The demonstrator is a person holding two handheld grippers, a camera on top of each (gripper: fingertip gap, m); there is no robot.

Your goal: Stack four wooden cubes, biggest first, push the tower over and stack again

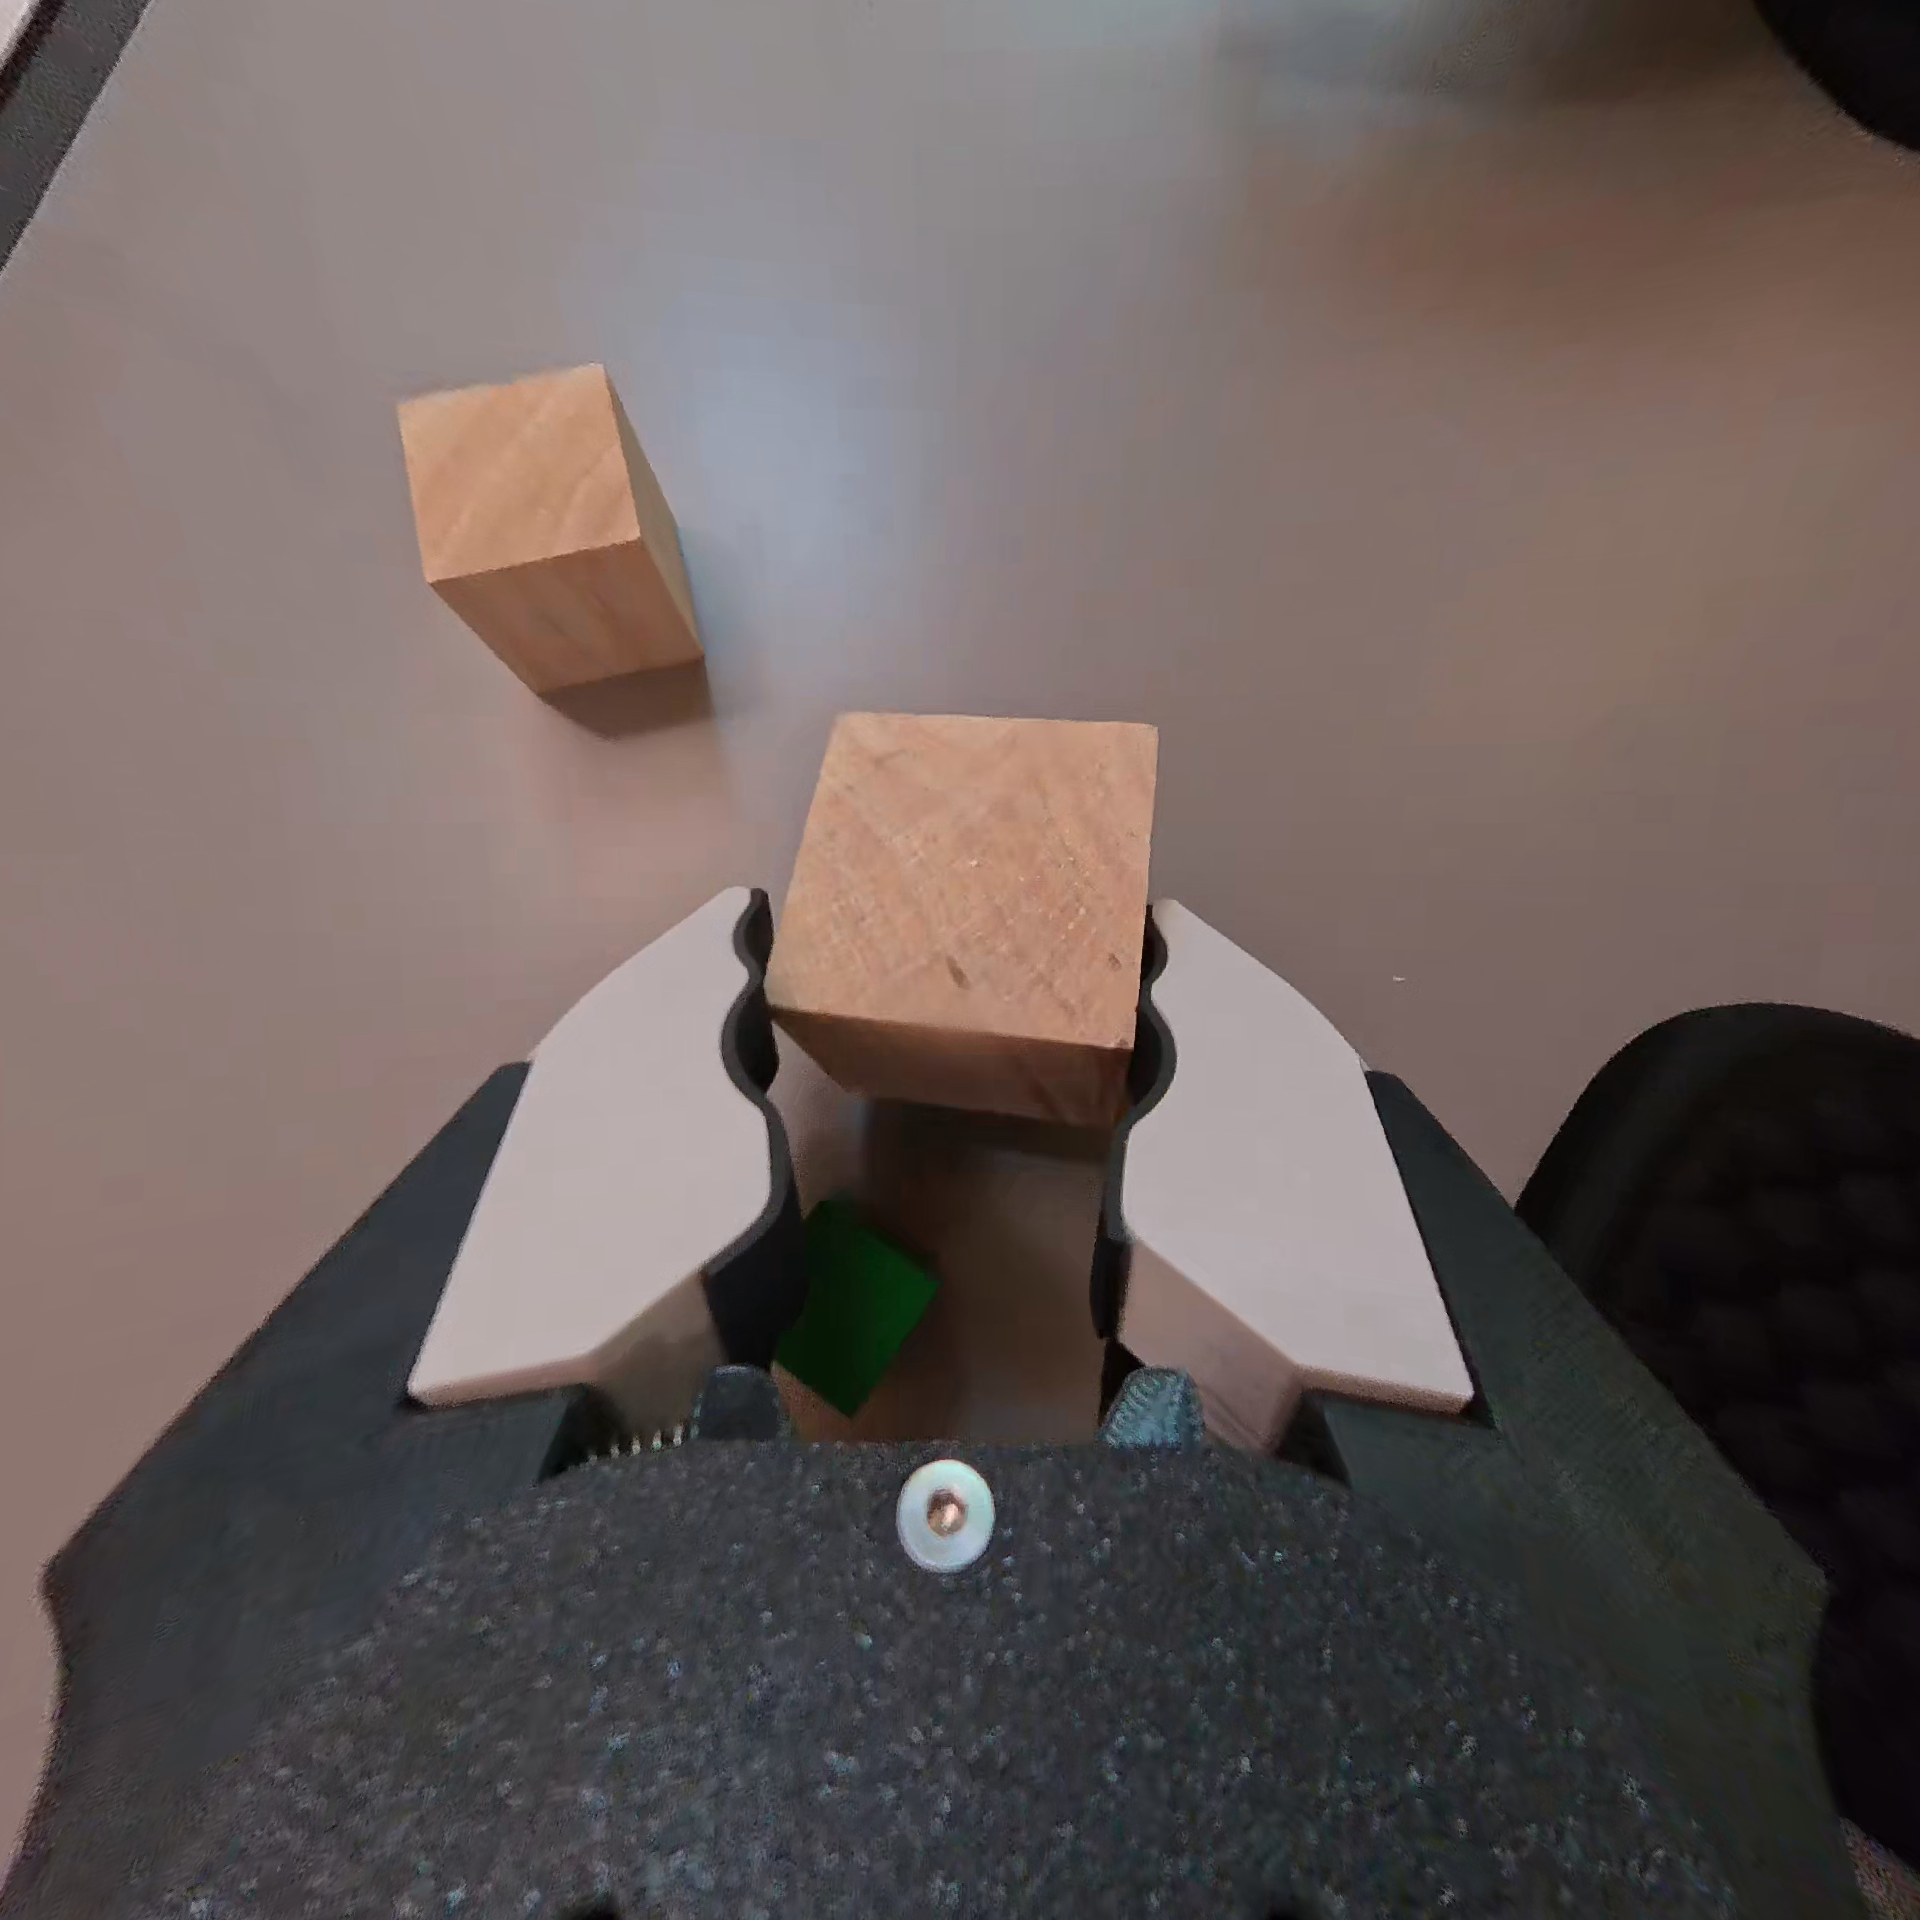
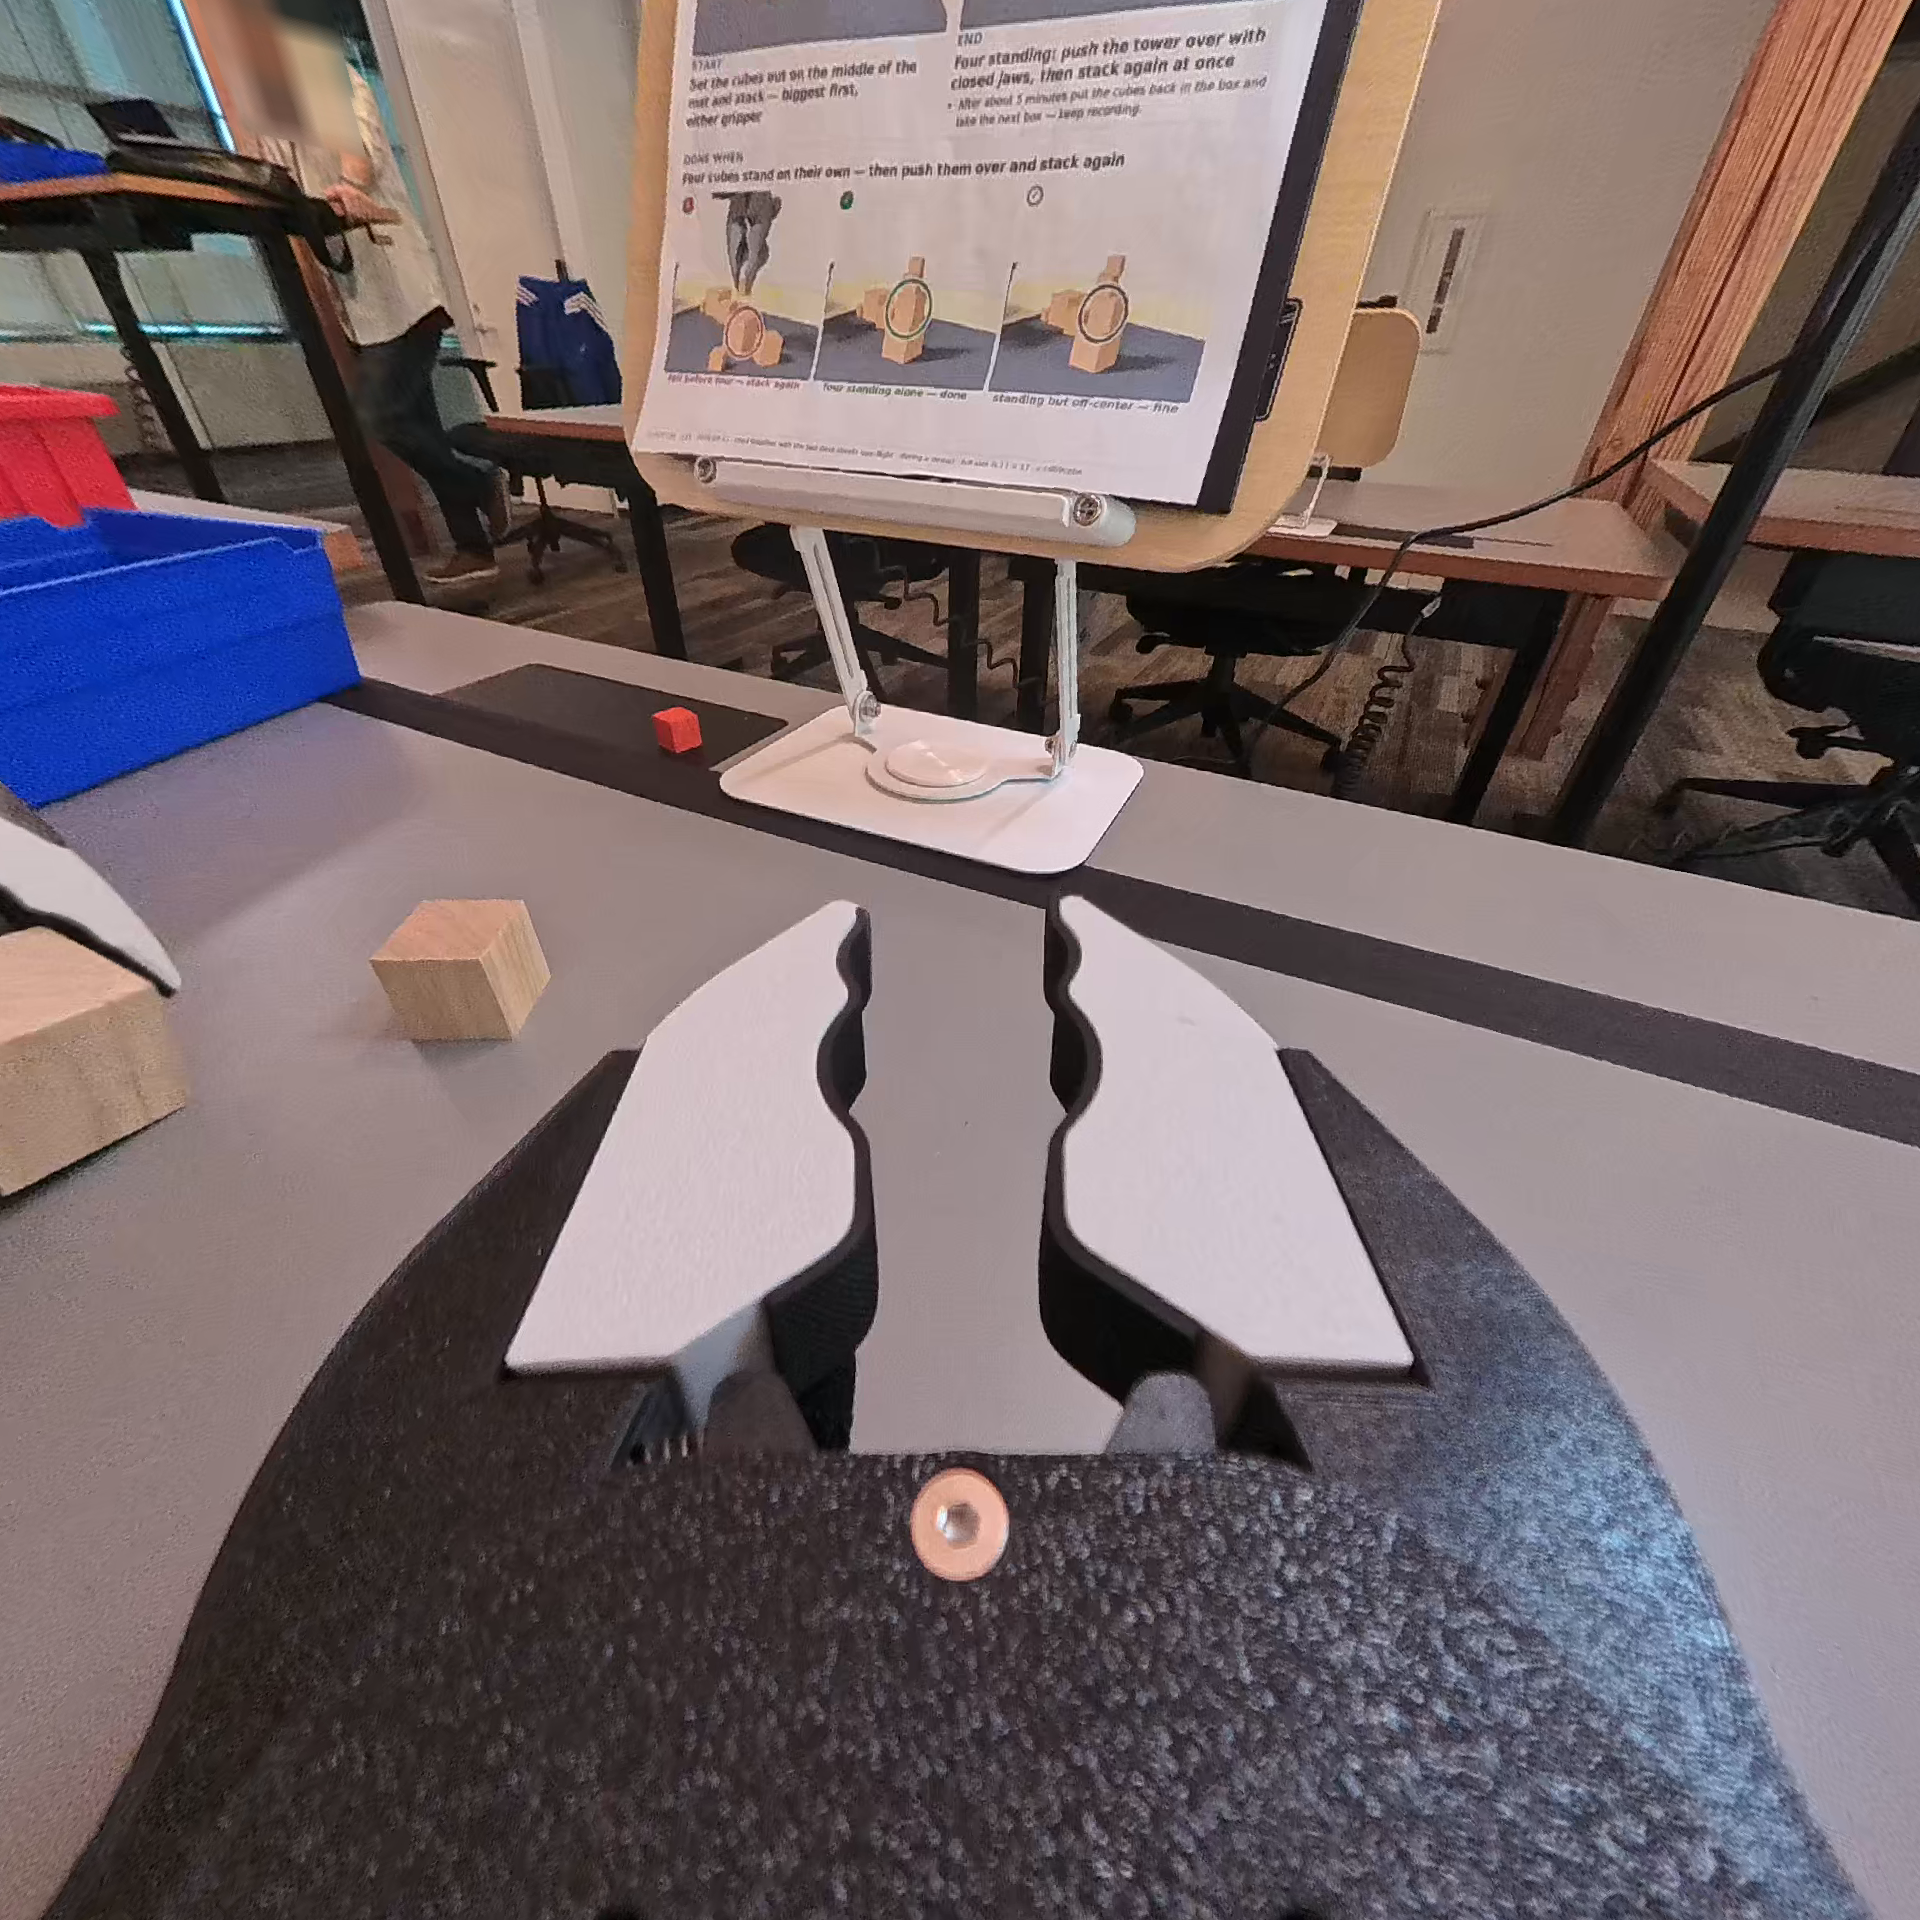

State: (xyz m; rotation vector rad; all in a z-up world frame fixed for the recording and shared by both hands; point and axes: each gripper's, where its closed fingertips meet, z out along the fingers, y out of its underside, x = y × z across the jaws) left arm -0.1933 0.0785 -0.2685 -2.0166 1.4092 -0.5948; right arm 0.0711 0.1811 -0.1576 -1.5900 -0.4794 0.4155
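The left claw (image 1: 956,925) grips a large wooden cube (image 1: 966,904), with the black wavy pads pressed against its two opposite sides; the cube sits between the fingertips, its top face turned up toward the camera. Below the held cube, between the fingers and lower down, lies a green block (image 1: 857,1304) resting against what looks like another piece of pale wood, too hidden to tell more. A smaller wooden cube (image 1: 545,525) stands by itself on the grey counter (image 1: 1351,468), ahead and to the left of the left claw, well apart from it. A dark chair (image 1: 1745,1247) shows at the right edge.

The right claw (image 2: 956,920) hangs above the counter with its fingers partly apart and only bare counter showing between them. The smaller wooden cube (image 2: 462,966) sits to its left on the counter, near but not touching. At the far left edge, the tip of the left claw (image 2: 83,914) shows against the large wooden cube (image 2: 78,1049).

Farther back, a small red cube (image 2: 677,729) lies on a black mat (image 2: 582,707) near the white base of a stand (image 2: 935,790) that carries a printed sheet (image 2: 966,239) on a wooden board. A blue bin (image 2: 156,634) stands at the left of the counter with a red bin (image 2: 52,447) behind it. A person (image 2: 405,312) stands beside a desk in the background
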